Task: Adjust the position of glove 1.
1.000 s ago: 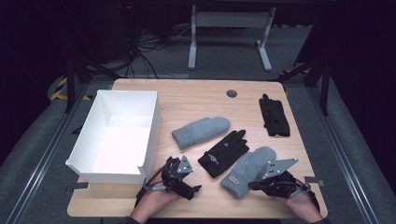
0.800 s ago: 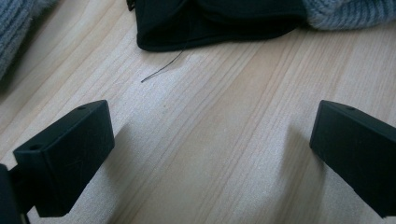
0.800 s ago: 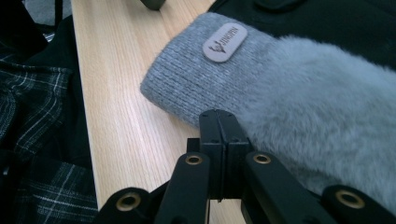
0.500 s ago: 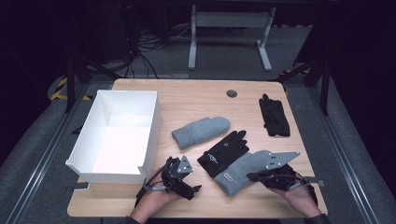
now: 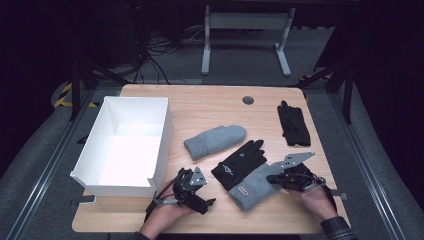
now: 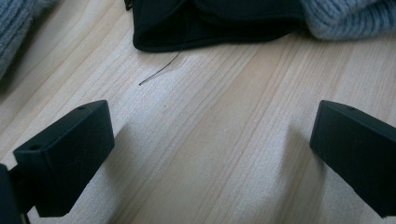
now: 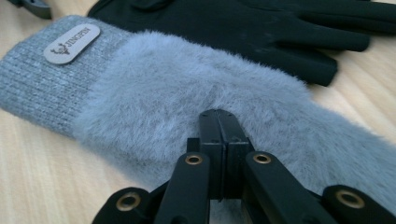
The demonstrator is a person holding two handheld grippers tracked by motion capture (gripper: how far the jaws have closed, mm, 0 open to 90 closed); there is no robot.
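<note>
Dark room around a pale wooden worktop, with a white open box sitting at its left side and four gloves spread to the right of it. Nearest the person, a fuzzy grey mitten is lying with its knitted cuff toward the front edge, partly overlapping the wrist end of a black glove. Compared with a second ago, this mitten is sitting further left and lapping the black glove, where before it lay clear of it to the right; the right gripper has travelled leftward with it. In the right gripper view its jaws are showing pressed flat together over the grey mitten's fur, and a pinch of pile seems to be caught between them, so the mitten is probably being dragged by its fingertip end toward the box. A second grey mitten is resting untouched mid-worktop, and another black glove is lying well apart at the far right. The left gripper is sitting in the same place as before, near the box's front corner, jaws standing wide apart over bare wood, with the black glove's cuff just ahead of them. Judging from this, the mitten is only starting its trip; it still needs lifting clear of the black glove so that glove is not being pulled along
</note>
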